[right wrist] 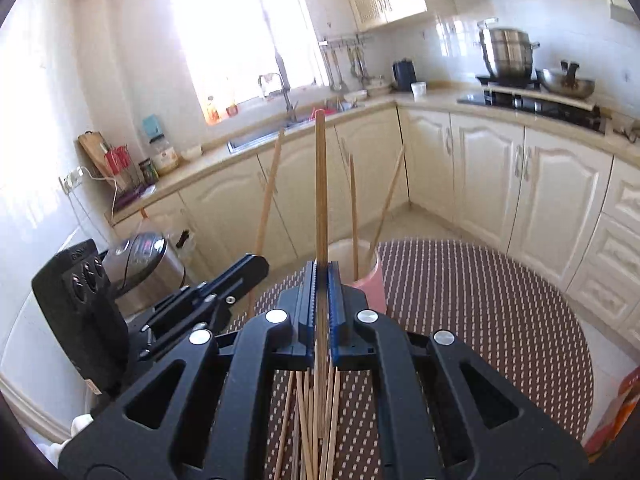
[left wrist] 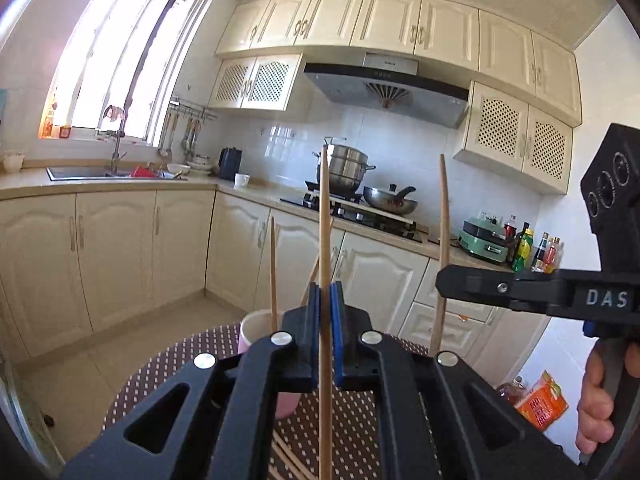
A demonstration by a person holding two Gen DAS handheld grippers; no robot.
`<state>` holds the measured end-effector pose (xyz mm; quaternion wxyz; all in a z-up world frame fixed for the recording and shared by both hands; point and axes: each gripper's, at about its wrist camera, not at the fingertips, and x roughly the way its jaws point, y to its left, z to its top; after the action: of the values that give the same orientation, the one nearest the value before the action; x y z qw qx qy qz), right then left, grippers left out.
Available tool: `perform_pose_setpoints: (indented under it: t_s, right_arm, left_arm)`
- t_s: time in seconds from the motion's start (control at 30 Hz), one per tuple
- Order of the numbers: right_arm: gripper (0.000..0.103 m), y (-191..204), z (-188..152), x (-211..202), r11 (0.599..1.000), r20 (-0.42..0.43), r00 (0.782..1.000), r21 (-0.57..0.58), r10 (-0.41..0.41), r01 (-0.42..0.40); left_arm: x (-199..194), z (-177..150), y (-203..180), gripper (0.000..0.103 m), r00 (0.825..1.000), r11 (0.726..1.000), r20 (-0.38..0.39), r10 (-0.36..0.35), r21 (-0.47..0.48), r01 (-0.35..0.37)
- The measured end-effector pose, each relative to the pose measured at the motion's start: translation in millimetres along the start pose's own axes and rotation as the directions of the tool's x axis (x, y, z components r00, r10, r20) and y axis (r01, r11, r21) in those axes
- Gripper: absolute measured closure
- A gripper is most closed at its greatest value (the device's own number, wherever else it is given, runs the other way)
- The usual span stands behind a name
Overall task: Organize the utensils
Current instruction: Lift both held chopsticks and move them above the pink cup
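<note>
My left gripper point(left wrist: 325, 308) is shut on one wooden chopstick point(left wrist: 325, 216) that stands upright between its blue pads. Just behind it on the dotted tablecloth point(left wrist: 180, 356) stands a pink cup point(left wrist: 256, 328) with a chopstick point(left wrist: 273, 272) in it. My right gripper point(right wrist: 321, 280) is likewise shut on an upright chopstick point(right wrist: 320, 192); the left wrist view shows that gripper point(left wrist: 442, 282) at the right. The pink cup point(right wrist: 368, 276) holds two leaning chopsticks point(right wrist: 353, 216). Several loose chopsticks point(right wrist: 310, 420) lie on the cloth under the right gripper. The left gripper point(right wrist: 254, 268) shows at the left with its chopstick point(right wrist: 269, 196).
Cream kitchen cabinets and a counter wrap around beyond the round table point(right wrist: 500, 320). A stove with a steel pot point(left wrist: 346, 168) and a wok point(left wrist: 390, 200) is at the back, and a sink point(left wrist: 80, 172) is under the window. A rice cooker point(right wrist: 138, 256) stands left. A person's hand point(left wrist: 596, 404) grips the right tool.
</note>
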<state>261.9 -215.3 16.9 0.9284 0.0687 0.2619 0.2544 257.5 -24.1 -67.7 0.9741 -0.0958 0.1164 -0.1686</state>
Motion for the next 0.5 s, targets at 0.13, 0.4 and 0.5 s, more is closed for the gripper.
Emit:
perform_pose_setpoints:
  t_s: [0.13,0.4,0.5]
  right_arm:
    - [0.097,0.3,15.7,10.3,1.000,0.043,0.999,-0.015,-0.006,0.007]
    - [0.097,-6.6,47.2,32.3,1.000,0.113,0.994,-0.013,-0.006,0.008]
    - [0.097,-4.9,57.7,39.4,1.000,0.148,0.989,-0.023,-0.014,0.018]
  left_arm:
    - [19.5,13.3,3.7,0.097,0.999,1.000,0.036,0.009,0.002,-0.009]
    - [62.8,33.3,15.9,0.097,0.996,1.000,0.089,-0.004,-0.027,0.006]
    - [77.7,39.5,21.0,0.097,0.993,0.999,0.117,0.008,-0.033,-0.004]
